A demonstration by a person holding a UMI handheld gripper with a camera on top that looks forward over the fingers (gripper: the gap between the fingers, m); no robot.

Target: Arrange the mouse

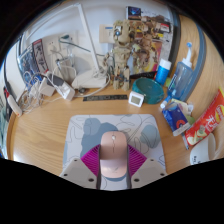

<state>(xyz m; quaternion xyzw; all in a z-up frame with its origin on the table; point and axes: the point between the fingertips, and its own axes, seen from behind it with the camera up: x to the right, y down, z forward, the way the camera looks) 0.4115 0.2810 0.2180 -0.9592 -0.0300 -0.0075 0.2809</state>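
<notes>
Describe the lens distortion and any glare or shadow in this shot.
Gripper view: strong fisheye bowing, so the wooden desk curves up at both sides; soft, even light with no hard shadows; a faint sheen on the pink mouse, which lies on the grey mouse pad between the gripper's open fingers.

Wooden desk [50, 135] as support surface. Grey mouse mat [95, 128] flat just ahead of the fingers, carrying the pale mouse [114, 152] between them. Beyond the mat: dark remote [102, 98], small white cube [136, 98]. Right of the fingers: possibly snack packets [200, 125].
</notes>
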